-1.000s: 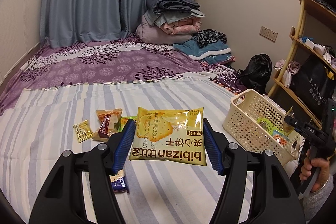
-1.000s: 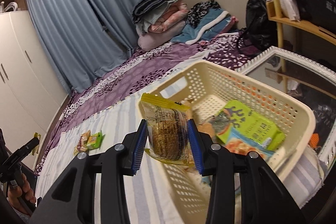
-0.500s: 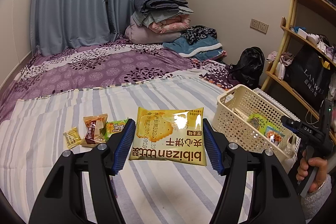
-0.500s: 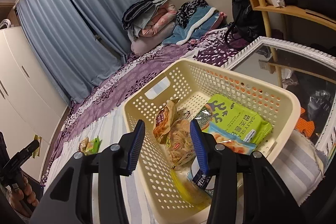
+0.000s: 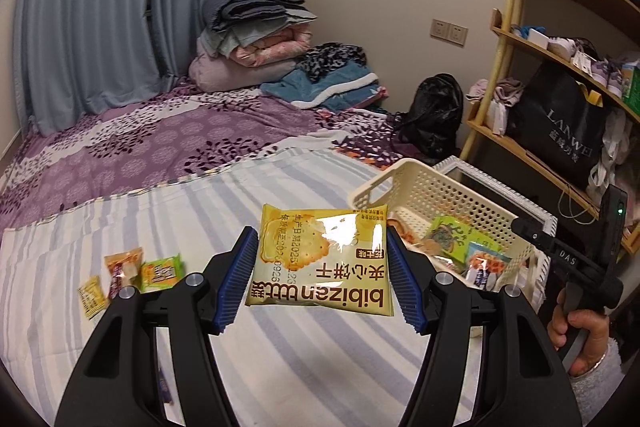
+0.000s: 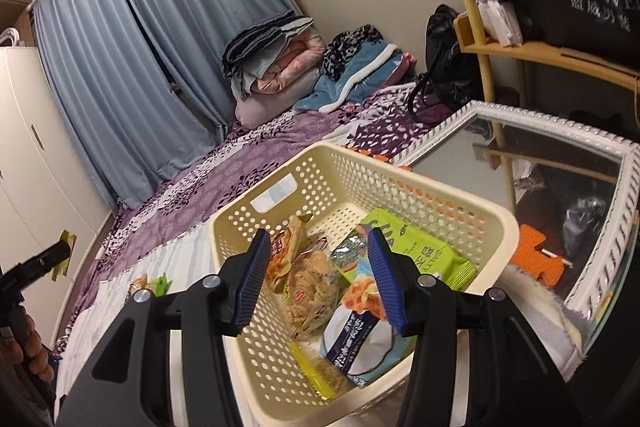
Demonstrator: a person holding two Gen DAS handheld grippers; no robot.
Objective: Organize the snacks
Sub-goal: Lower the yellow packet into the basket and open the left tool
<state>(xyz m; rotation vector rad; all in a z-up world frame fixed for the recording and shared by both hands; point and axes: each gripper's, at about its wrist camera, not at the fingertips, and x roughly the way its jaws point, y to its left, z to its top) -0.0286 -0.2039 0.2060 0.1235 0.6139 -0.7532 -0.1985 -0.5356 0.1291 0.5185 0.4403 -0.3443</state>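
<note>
Striped bed [image 5: 280, 367] below both tools: left hand-held gripper [image 5: 322, 269] pinches a yellow biscuit packet [image 5: 320, 263]; right hand-held gripper [image 6: 316, 281], jaws just opening, hovers empty over the snack-filled cream basket [image 6: 460, 223].

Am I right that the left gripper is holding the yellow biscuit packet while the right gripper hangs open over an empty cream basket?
Not quite: the cream basket is not empty. The right wrist view shows several snack packets lying in it. The rest holds: the left gripper holds the yellow biscuit packet, and the right gripper hangs open over the basket, its jaws having just been opening with nothing gripped.
</note>
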